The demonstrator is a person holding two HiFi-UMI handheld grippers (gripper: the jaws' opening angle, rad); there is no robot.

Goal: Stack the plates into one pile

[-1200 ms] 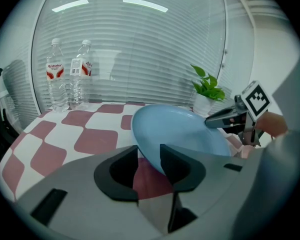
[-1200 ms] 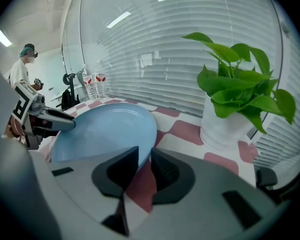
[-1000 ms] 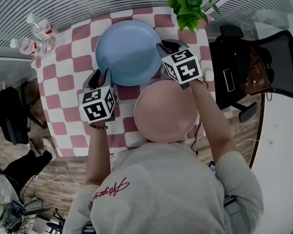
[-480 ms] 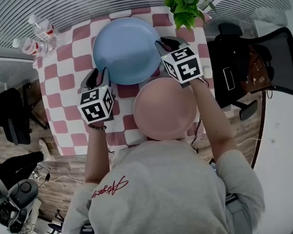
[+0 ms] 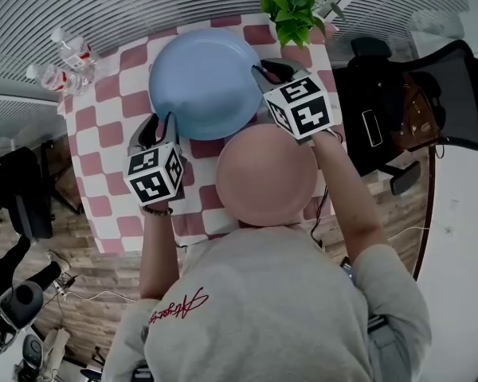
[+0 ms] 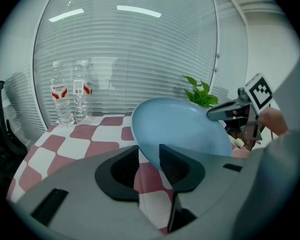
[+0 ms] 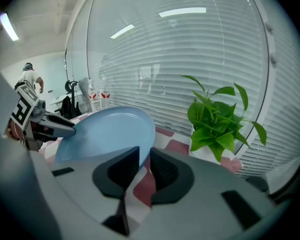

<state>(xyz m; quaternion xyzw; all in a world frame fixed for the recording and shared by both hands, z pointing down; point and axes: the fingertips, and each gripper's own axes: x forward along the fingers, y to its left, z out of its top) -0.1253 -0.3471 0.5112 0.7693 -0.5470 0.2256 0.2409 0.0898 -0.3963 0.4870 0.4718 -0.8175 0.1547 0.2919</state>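
A large blue plate (image 5: 203, 78) is over the far half of the checkered table (image 5: 103, 134), and in the left gripper view it is tilted with its right side raised. My right gripper (image 5: 268, 73) is shut on its right rim; in the right gripper view the rim (image 7: 107, 131) runs into the narrow gap of that gripper (image 7: 145, 154). My left gripper (image 5: 161, 122) is at the plate's near-left rim. In the left gripper view the blue plate (image 6: 185, 129) dips between the wide jaws of this gripper (image 6: 148, 152), with cloth showing beside it. A pink plate (image 5: 267, 173) lies on the near right.
A potted green plant (image 5: 293, 6) stands at the table's far right corner. Two water bottles (image 5: 64, 62) are at the far left corner. A black office chair (image 5: 398, 110) is just right of the table. A person (image 7: 27, 76) stands far off.
The blue plate sits slightly further left and away in the head view, with the right gripper still on its rim. The left gripper has barely moved.
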